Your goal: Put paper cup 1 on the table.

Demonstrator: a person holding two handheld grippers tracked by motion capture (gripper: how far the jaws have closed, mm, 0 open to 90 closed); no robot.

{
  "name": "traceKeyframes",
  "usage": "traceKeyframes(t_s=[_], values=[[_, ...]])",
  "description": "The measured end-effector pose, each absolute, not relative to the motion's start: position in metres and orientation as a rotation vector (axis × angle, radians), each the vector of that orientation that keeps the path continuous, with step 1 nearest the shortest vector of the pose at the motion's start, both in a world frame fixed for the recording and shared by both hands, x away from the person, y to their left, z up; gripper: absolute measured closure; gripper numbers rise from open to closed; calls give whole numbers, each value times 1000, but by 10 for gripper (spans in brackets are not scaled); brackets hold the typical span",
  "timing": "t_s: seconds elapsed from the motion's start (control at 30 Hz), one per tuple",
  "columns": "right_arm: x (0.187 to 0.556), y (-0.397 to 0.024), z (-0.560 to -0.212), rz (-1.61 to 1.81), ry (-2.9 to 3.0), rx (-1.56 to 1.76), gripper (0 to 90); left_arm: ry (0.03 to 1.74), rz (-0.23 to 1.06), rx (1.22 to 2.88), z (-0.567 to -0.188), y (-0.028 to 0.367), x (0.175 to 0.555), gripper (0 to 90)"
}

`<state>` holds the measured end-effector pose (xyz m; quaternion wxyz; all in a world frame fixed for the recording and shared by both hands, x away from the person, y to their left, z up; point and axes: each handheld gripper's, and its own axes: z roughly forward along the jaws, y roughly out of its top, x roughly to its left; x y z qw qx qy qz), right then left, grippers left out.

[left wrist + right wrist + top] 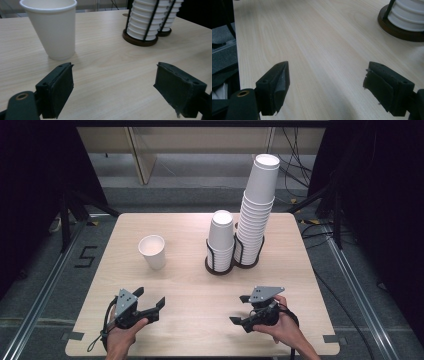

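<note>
While both hands rest near the table's point(150, 225) near edge, the left gripper point(150, 301) sits with jaws spread wide and nothing between them, aimed at a lone paper cup point(152, 251) standing upright, mouth up, ahead of it and slightly left of its jaws. Set apart from the stacks, the cup looks ready for an easy grasp. The right gripper point(239, 310) is likewise agape and empty, angled leftward. Ahead of it, two wire holders point(220, 265) keep upside-down cup stacks point(252, 215) tidy. A "5" point(86, 256) marks the floor.
</note>
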<state>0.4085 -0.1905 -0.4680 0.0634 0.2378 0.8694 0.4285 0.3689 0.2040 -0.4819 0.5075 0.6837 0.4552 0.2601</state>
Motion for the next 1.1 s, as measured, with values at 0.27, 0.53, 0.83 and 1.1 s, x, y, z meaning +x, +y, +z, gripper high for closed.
traceKeyframes(t_s=[0.27,0.53,0.83,1.1], values=[[411,-194,-468,1286,2592,745,203,1066,632,1672,-485,197,350,146],[411,-194,-468,1280,2588,749,202,1005,626,1684,-486,188,341,146],[413,-196,-468,1280,2579,759,201,986,603,1684,-485,182,334,146],[414,-199,-468,1287,2578,801,201,992,597,1673,-484,178,329,146]])
